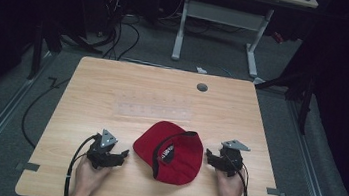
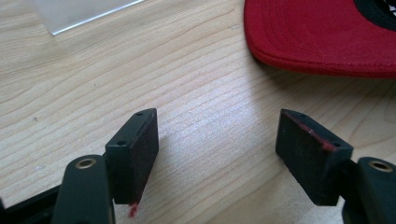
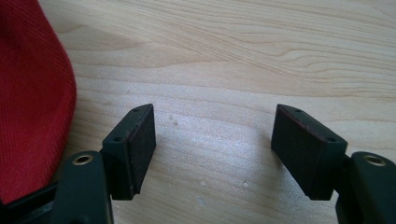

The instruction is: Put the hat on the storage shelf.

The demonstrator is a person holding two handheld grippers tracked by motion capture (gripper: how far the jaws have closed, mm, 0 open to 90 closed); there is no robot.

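Both forearms come in low over the near edge of the table [image 1: 114,80], each hand wrapped around its tool from behind. The left gripper [image 1: 122,154] lies close to the wood and is turned inward, toward the right; its jaws stand wide with only bare table between them. The right gripper [image 1: 209,156] sits a little farther from the person and points inward as well, jaws spread wide and nothing in them. The red cap [image 1: 172,152] rests upside down between the two grippers, its black lining showing and its brim toward the left gripper, near but apart from both. In the left gripper view the brim [image 2: 322,39] lies ahead and to the right of the jaws; in the right gripper view the cap's crown [image 3: 32,93] bulges just beside the left jaw. Beyond the cap lies a clear ruler [image 1: 153,111], and farther off a grey round plug [image 1: 202,87]
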